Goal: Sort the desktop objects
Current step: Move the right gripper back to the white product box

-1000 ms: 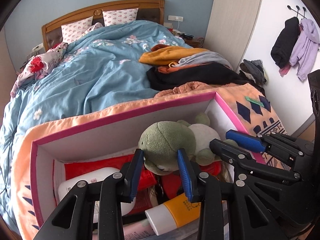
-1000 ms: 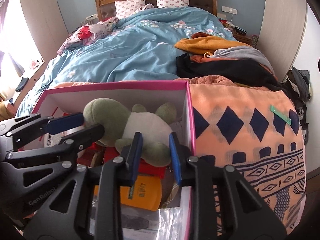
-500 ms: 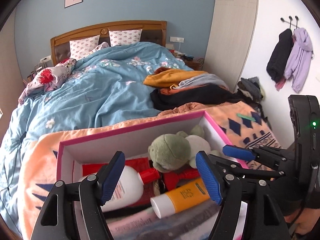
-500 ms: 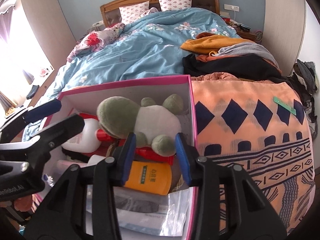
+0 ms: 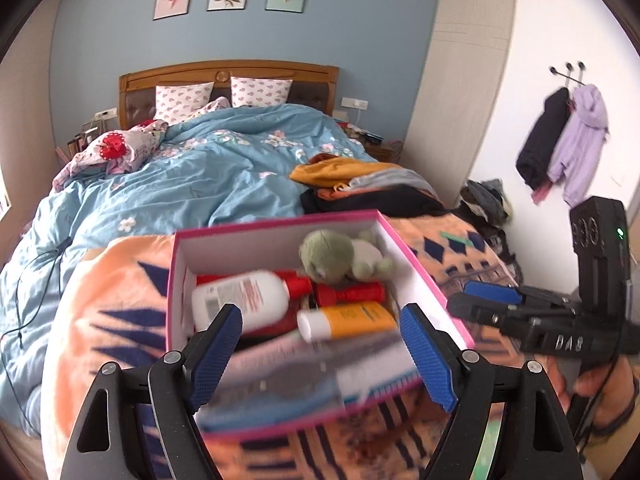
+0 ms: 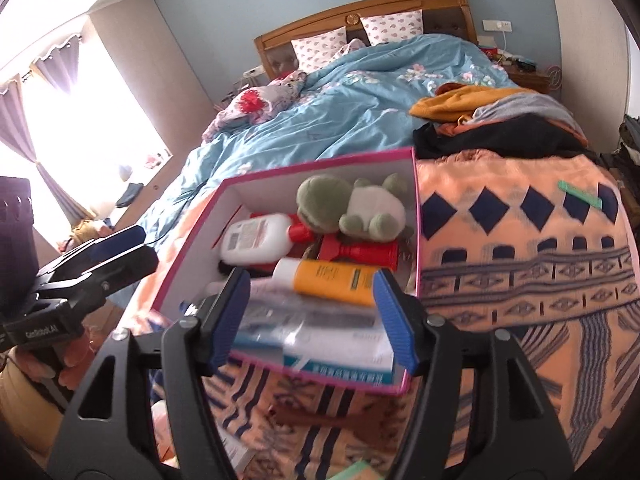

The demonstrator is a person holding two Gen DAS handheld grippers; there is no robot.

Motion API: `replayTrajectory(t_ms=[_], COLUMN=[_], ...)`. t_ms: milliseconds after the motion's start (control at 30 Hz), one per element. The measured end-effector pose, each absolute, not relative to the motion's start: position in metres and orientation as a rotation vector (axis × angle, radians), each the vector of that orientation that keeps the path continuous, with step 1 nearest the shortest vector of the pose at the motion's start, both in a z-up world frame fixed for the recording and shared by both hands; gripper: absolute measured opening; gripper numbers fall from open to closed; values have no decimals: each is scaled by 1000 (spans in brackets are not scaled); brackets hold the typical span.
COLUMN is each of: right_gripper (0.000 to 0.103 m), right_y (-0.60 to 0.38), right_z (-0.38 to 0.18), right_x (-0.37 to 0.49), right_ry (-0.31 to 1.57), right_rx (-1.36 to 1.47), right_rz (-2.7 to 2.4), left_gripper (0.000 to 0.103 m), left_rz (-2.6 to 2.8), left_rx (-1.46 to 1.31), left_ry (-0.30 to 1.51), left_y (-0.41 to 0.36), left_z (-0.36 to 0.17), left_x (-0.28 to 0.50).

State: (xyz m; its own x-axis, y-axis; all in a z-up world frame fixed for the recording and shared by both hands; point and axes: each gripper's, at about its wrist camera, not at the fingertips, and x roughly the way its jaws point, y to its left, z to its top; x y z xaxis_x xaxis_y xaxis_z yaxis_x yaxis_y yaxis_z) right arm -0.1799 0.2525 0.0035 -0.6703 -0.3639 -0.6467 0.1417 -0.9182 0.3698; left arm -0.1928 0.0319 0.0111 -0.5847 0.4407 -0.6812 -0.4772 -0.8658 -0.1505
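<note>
Left gripper [image 5: 322, 354]: jaws spread wide, empty, held level above the near end of the pink-rimmed box [image 5: 416, 256]. Right gripper [image 6: 312, 316]: jaws spread wide, empty, tilted, over the same near edge. The box rests on an orange patterned blanket [image 6: 520, 248]. It contains an orange tube [image 6: 332, 276], a white bottle [image 5: 240, 294], and at the far end a green plush toy [image 5: 340, 256].

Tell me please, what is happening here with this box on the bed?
A person holds two grippers above a pink-edged box on an orange blanket. Both the left gripper and the right gripper are open and hold nothing. The plush turtle, white bottle and orange tube lie inside the box.
</note>
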Motion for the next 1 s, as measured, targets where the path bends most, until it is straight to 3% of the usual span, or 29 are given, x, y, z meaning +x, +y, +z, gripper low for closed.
replayTrajectory(t_ms=[500,633,1000], right_gripper=[66,77,78], right_y=[251,245,216], right_z=[-52,-63,-80], right_x=[-73,-57,-29], right_ry=[-550,-590,-592], right_rx=[1296,1335,1385], right_rz=[-2440,-2373,-2230], left_gripper=[83,83,83], left_rz=[2369,2374,2400], left_rx=[-1227,-1263,-1402], left_ry=[13,35,82], left_y=[-6,-15,-40], left_z=[-30,-37,-68], left_x=[-102,-87,-59])
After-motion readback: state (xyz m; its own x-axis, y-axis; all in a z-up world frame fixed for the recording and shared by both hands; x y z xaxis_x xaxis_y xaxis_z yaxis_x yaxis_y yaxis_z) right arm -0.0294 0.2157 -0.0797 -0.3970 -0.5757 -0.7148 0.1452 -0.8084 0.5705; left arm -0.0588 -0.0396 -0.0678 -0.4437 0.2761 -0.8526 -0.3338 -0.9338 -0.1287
